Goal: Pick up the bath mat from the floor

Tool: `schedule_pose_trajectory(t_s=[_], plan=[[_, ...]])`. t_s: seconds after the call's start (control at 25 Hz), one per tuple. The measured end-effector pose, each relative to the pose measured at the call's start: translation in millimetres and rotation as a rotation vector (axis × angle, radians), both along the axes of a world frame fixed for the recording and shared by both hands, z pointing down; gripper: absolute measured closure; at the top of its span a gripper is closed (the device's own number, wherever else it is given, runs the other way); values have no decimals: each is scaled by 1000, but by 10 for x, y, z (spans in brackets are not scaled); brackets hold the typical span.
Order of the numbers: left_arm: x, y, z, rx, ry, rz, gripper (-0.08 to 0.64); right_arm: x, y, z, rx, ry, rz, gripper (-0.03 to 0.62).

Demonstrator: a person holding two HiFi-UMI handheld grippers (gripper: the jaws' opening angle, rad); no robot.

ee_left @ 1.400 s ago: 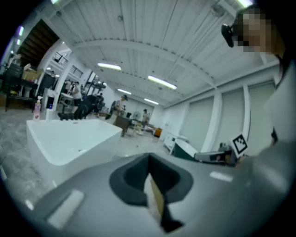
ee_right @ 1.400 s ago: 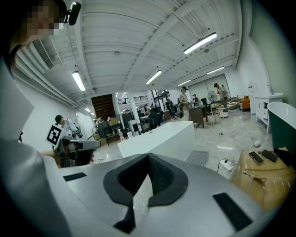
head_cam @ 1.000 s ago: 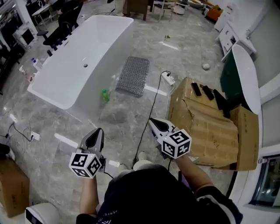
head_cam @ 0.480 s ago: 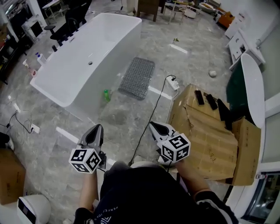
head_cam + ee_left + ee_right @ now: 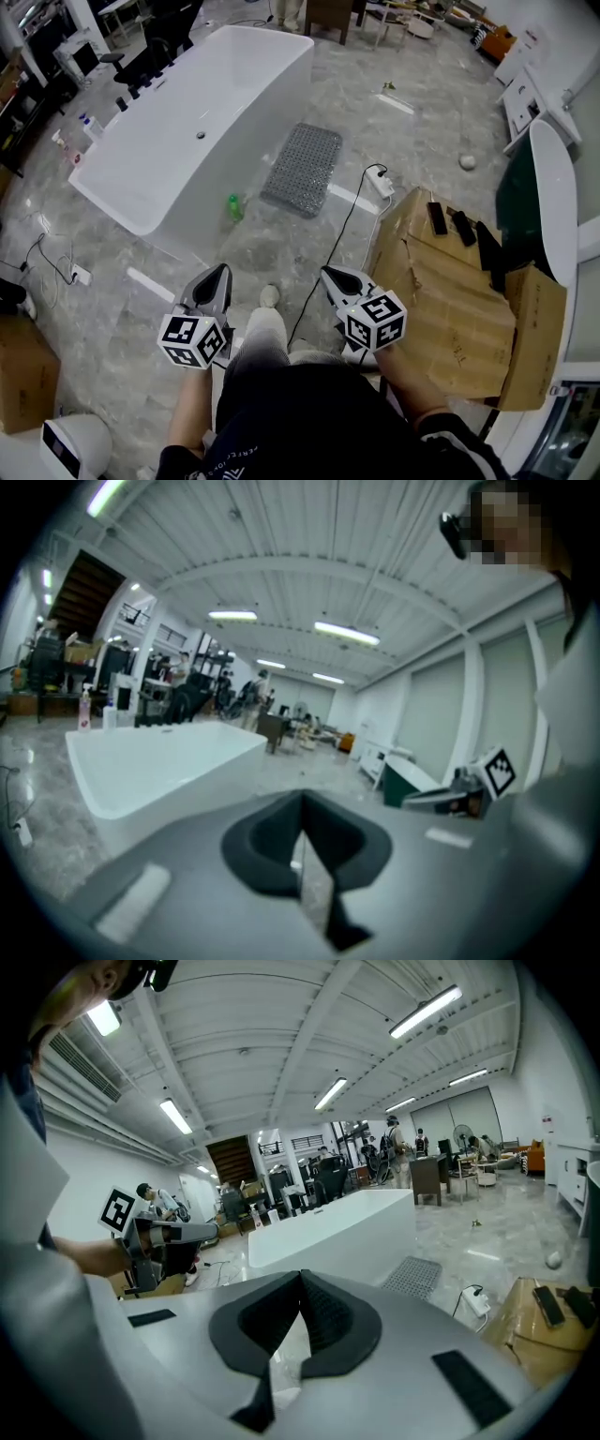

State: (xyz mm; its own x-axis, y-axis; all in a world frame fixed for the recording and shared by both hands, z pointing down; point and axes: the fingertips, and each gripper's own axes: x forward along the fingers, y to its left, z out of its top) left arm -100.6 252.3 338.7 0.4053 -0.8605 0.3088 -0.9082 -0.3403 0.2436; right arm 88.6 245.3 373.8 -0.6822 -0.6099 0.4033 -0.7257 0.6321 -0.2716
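**Mat on floor, both claws shut and empty**

- Bath mat: grey, studded, lying flat on the marble floor. One long edge runs close beside the white bathtub, near the tub's end. Nothing rests on it or touches it.
- Left gripper: held low in front of the person, pointing toward the tub and mat. In its own view the jaws stand together, tips meeting, with nothing between them. Well apart from the mat.
- Right gripper: level with the left one, near the corner of the cardboard box. Jaws pressed together, nothing gripped. The mat shows ahead of it in its own view, well apart.
- Green bottle: on the floor at the foot of the tub, between the grippers and the mat's near end.
- White power strip: on the floor just beside the box's far corner, to the right of the mat. Its black cable trails back toward the person.
- Box top: a few dark flat items, too small to name.
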Motion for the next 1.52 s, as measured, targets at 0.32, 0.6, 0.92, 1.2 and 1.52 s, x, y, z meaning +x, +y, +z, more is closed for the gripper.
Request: schedule_pose_trajectory(t_s=[0.32, 0.6, 0.92, 1.2, 1.52], plan=[[-102, -787, 193, -64, 67, -51, 560, -19, -515, 35, -9, 19, 33, 592], [-102, -1533, 342, -100, 52, 27, 560, -210, -1214, 138, -37, 44, 39, 593], [-424, -2323, 505, -128, 39, 78, 559, -524, -1978, 306, -51, 102, 35, 592], [-608, -2733, 721, -169, 11, 104, 560, -602, -2413, 470, -64, 129, 50, 592], [-373, -3116, 993, -228, 12, 107, 560, -512, -2992, 810, -91, 152, 5, 592]])
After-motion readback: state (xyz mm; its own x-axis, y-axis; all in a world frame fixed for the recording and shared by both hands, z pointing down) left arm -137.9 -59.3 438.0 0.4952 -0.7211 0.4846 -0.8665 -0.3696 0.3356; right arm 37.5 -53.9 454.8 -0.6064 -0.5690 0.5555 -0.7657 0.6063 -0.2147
